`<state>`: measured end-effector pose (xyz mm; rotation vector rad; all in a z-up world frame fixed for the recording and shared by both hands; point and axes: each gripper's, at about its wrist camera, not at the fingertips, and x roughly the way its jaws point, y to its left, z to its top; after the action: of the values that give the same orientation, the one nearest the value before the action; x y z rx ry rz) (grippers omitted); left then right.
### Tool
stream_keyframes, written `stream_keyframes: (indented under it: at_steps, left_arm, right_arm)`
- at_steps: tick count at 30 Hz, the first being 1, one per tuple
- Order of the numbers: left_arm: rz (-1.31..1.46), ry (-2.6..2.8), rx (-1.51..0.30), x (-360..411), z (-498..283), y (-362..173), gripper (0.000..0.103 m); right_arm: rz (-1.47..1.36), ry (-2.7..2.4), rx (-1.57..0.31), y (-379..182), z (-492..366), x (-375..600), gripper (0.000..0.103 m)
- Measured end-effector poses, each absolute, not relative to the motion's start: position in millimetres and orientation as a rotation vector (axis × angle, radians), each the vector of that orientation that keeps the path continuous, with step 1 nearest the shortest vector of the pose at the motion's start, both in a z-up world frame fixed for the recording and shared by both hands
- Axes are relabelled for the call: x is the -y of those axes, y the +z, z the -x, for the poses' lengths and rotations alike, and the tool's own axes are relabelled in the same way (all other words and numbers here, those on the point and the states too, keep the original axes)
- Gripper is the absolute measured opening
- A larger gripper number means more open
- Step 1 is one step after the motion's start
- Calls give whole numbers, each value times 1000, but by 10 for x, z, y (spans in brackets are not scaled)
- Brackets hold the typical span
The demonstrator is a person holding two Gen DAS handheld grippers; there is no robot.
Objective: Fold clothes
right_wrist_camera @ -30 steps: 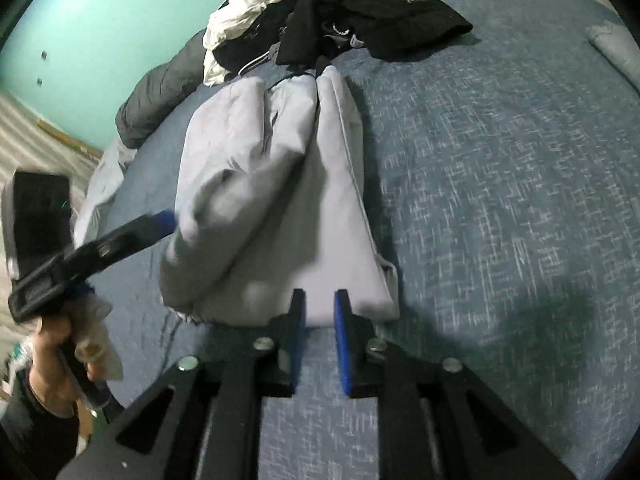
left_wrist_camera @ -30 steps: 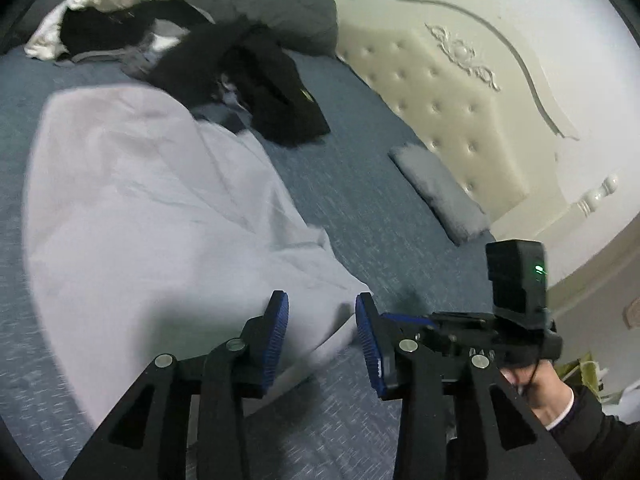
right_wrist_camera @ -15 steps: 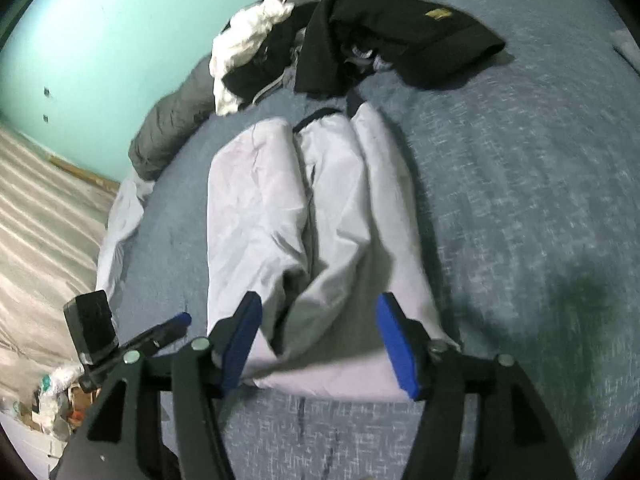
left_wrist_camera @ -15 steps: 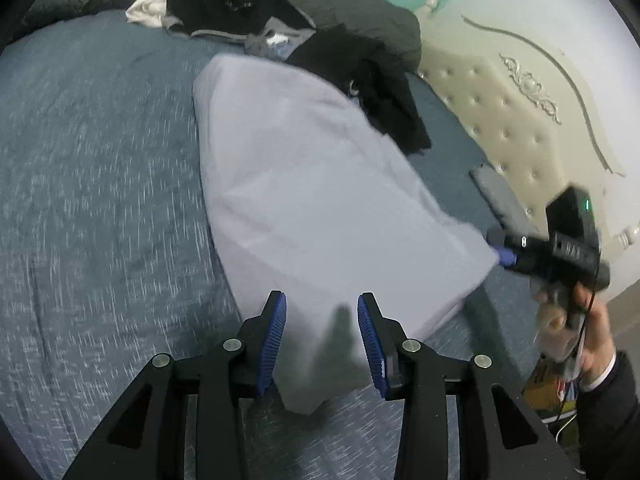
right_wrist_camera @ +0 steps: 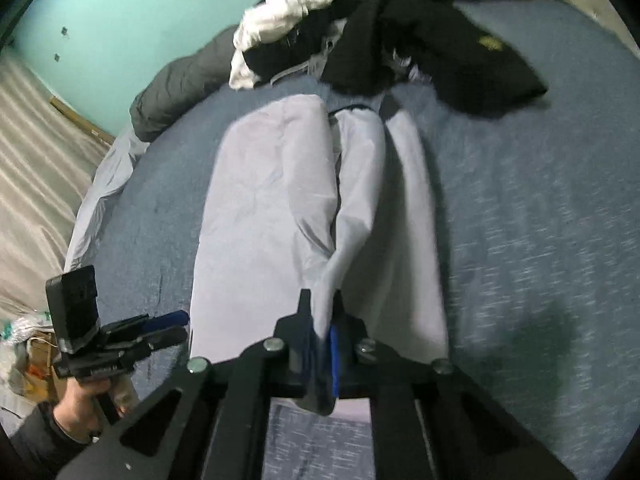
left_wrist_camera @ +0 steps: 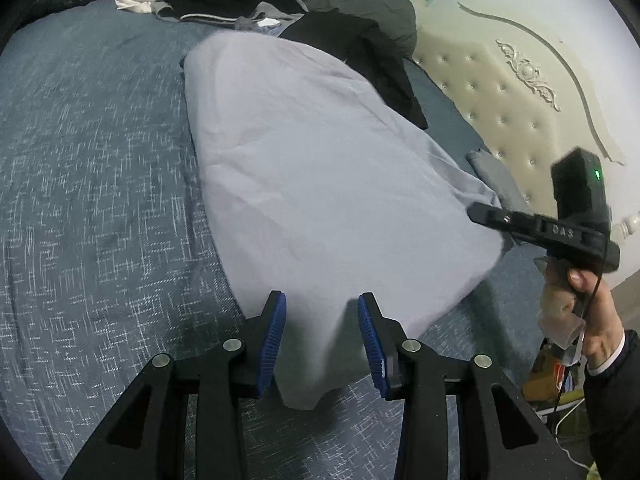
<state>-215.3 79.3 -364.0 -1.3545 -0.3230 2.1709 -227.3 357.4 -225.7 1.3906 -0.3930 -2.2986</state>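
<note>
My right gripper [right_wrist_camera: 320, 356] just snapped closed, clenched on near hem of pale garment [right_wrist_camera: 280, 208] lying on bed [right_wrist_camera: 540, 220]. My left gripper [left_wrist_camera: 322, 344] parted, cloth corner loose between pads.

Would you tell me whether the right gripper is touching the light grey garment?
Touching. The right wrist view shows the right gripper, whose jaws have just been closing, pinching a fold of the light grey garment between its blue pads.
</note>
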Motion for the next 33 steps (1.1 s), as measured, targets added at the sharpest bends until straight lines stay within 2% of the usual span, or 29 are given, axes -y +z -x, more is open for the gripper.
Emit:
stream_keyframes:
  at_steps: [6,8,9,10,17,21,24,26,29,33]
  left_arm:
    - [1377,2158,289,-899,2176,-3691,41]
    - [1386,2152,278,-937,2166,-3712,41]
    - [1389,2152,268,-946,2161,-3718,41]
    - [1391,2152,259,-951,2156,-3723,41]
    - [1401,2153,266,-936,2163,-3755,41]
    - [1404,2149,270,-922,2149,-3752,43]
    - [1407,2144,272,-905,2138,-3762,43]
    - [1409,2141,273,-923,2113,-3768,43]
    - [1408,2141,279,-982,2065,-3778,43]
    - [1406,2142,288,-1010,2066,-3787,43]
  right_arm:
    - [-1556,-2243,373,-2667,2177,-3751,7]
    - [-1577,-2263,377,-2687,2170,-3801,18]
    - [-1587,-2272,378,-2696,2166,-3826,31]
    - [-1577,-2301,381,-2648,2161,-3874,36]
    - [-1386,-2391,310,-2217,2166,-3848,37]
    - [-1463,-2287,193,-2403,2245,-3616,37]
    - [-1530,-2245,196,-2614,2257,-3574,37]
    - [-1539,-2224,240,-2702,2244,-3621,33]
    - [-1528,-2216,243,-2730,2194,-3707,12]
    - [-1500,-2199,299,-2687,2122,-3816,4]
